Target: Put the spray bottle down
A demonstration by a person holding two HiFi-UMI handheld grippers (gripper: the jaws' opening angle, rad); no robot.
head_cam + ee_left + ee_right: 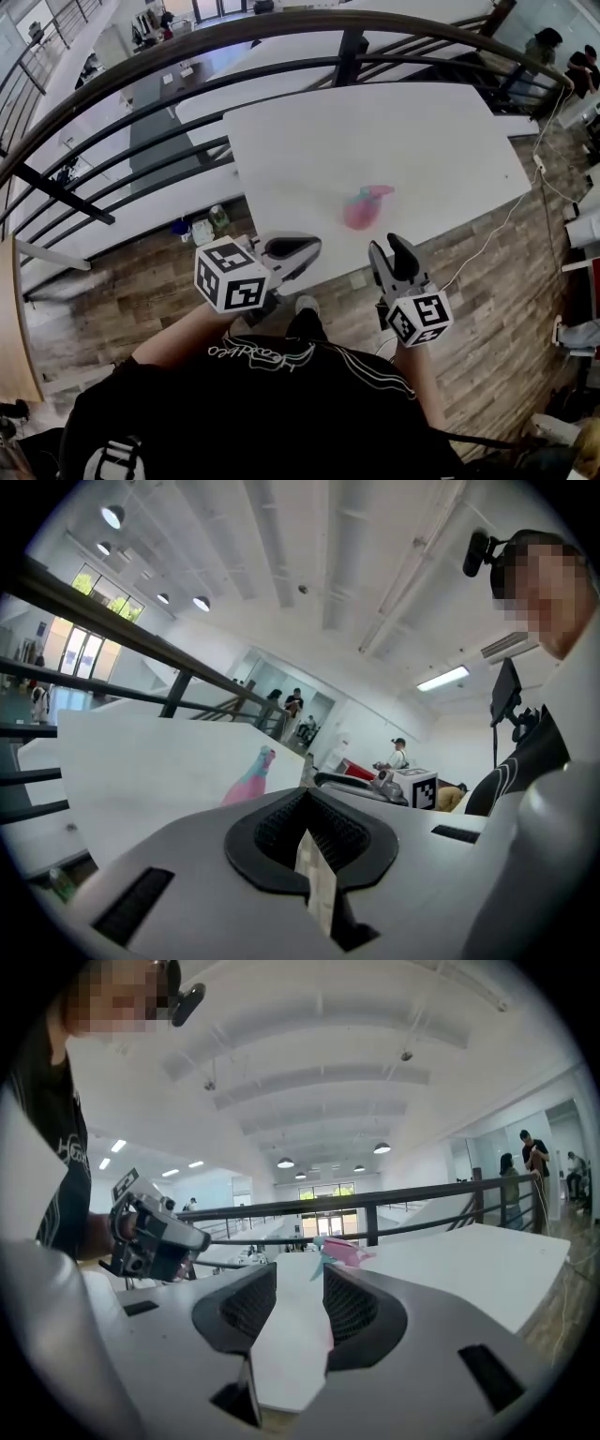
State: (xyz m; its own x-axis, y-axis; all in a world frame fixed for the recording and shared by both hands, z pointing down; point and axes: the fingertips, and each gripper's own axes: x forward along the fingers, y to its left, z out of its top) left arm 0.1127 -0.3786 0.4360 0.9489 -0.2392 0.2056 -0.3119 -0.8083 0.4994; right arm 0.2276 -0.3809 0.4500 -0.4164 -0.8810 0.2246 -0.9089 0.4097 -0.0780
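The left gripper (307,806) has its jaws drawn almost together, with only a thin pale slit between the dark ribbed pads and nothing caught in it. The right gripper (300,1277) has its jaws clearly apart, and bare white tabletop fills the gap between them. In the head view both tools sit low and close to the person's black shirt (281,394). They are at the near edge of the white table (441,131), with the left gripper (291,253) pointing right and the right gripper (392,251) pointing forward. Each carries its marker cube nearest the body.

The spray bottle (364,206), pink with a teal head, rests on the table ahead of the right gripper and apart from both tools. From the left gripper view the spray bottle (251,775) seems to stand upright. The right gripper view shows only the top of the spray bottle (339,1251), so its pose stays uncertain. A dark metal railing (281,37) curves beyond the table, and wood flooring (141,281) lies below it.
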